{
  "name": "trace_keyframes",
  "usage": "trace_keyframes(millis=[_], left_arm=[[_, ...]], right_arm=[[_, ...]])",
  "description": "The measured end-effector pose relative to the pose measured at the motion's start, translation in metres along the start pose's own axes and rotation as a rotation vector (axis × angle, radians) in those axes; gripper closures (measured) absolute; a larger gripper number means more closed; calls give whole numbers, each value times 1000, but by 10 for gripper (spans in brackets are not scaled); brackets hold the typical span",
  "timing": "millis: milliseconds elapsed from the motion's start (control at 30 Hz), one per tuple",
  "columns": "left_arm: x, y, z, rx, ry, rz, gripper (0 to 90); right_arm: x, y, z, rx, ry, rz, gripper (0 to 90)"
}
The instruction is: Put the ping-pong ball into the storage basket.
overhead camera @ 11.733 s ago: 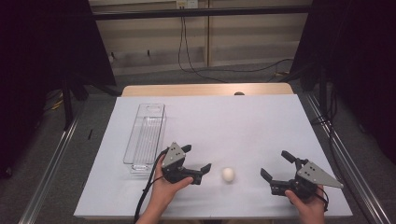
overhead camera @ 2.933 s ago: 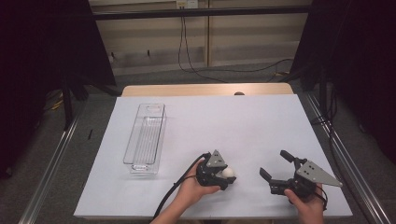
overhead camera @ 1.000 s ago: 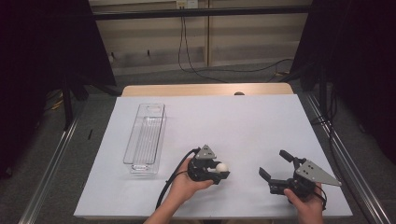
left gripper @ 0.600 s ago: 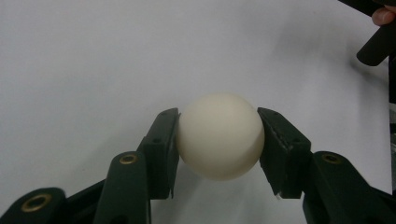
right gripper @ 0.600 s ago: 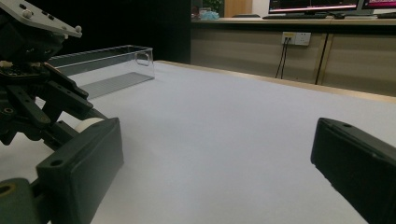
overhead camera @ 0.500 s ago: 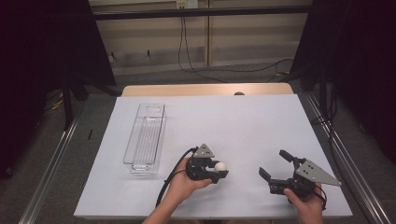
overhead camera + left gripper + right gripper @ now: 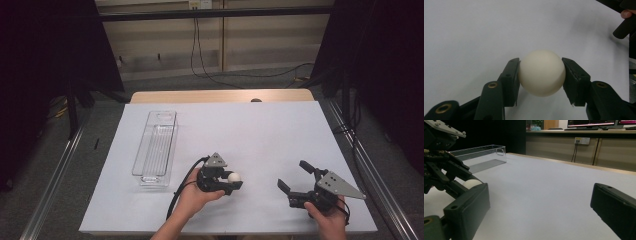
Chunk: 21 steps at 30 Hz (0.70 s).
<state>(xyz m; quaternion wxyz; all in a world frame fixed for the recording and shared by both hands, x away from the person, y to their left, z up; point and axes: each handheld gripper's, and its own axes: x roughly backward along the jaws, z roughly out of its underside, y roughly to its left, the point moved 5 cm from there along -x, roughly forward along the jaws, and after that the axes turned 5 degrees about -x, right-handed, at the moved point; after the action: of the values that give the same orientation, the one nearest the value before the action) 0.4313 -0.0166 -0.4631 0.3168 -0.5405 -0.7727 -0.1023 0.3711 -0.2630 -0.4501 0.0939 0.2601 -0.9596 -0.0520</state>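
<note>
A smooth cream-white ball [image 7: 541, 73] sits pinched between two black jaws.

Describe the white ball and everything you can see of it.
The ball is a small, smooth, matte cream-white sphere, plain and unmarked, whole and undented. It sits clamped between the black jaws of the left gripper, one pad against each side. It is near the front of the white table cover, right of the clear tray.
</note>
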Motion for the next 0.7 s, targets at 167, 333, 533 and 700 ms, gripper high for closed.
trace_keyframes(millis=[167,333,533,700], left_arm=[[2,1,0,9,-8,1,512],[4,3,0,8,5,-6,512],[6,4,-1,19,-7,-4,512],[10,5,-2,24,-14,-1,512]], right_arm=[[1,-1,0,2,3,-4,20],[1,-2,0,6,3,-3,19],[1,-2,0,0,-4,1,19],[1,-2,0,-1,-4,-2,19]])
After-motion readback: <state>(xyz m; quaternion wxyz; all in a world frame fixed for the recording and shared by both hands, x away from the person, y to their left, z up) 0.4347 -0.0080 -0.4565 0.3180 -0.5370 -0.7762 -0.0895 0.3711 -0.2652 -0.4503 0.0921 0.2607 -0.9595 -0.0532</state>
